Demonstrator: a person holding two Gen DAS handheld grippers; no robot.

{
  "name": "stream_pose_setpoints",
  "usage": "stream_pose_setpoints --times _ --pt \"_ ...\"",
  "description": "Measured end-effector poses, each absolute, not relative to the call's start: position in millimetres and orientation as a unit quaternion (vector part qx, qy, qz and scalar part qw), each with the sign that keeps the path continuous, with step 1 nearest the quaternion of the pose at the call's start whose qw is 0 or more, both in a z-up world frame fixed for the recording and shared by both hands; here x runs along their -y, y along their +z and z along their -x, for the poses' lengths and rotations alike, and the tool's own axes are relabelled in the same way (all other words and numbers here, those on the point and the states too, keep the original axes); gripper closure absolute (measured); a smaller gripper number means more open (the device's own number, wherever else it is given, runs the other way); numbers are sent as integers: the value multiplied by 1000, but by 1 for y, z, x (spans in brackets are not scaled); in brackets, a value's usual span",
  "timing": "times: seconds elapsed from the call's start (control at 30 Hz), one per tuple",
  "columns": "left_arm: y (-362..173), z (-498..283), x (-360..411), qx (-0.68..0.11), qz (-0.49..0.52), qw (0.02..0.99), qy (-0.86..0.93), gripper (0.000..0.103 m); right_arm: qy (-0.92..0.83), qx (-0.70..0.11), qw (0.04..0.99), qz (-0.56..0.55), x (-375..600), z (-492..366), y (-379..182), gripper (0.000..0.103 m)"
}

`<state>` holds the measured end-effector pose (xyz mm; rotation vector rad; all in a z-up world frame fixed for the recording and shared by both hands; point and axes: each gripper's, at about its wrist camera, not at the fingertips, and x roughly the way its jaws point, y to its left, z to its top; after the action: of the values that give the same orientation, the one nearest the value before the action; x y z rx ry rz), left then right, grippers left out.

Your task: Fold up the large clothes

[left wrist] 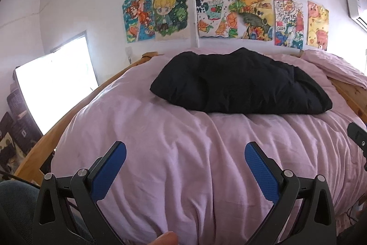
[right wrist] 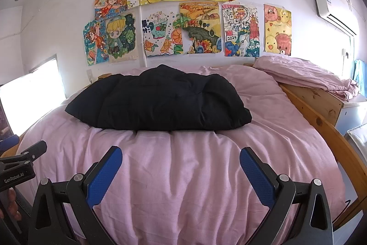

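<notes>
While both claws hover above the near part of the bed point(left wrist: 183, 153), neither holds anything: the left claw point(left wrist: 185, 159) has its blue pads point(left wrist: 107, 172) spread wide apart, and the right claw point(right wrist: 181, 163) stands just as widely parted. Farther back on the pink cover lies the black garment point(left wrist: 240, 82), a puffy, bundled heap resting toward the wall side of the bed, well apart from both claws. Behind it, colourful drawings point(right wrist: 183, 15) cover the white wall. A folded pink sheet point(right wrist: 305, 75) sits on the wooden frame point(right wrist: 321, 121) at the right. An air conditioner point(right wrist: 332, 8) hangs high on the right, and a bright window point(left wrist: 55, 84) shows at the left.
</notes>
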<state>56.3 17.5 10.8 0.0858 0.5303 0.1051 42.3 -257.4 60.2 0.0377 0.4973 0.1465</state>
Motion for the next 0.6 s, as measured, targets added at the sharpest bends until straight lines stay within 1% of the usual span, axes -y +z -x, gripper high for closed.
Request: stream_pose_setpoints --times 0.6 --pt "11 -52 -10 -253 -51 965 49 1 72 -246 966 -19 256 -42 60 0"
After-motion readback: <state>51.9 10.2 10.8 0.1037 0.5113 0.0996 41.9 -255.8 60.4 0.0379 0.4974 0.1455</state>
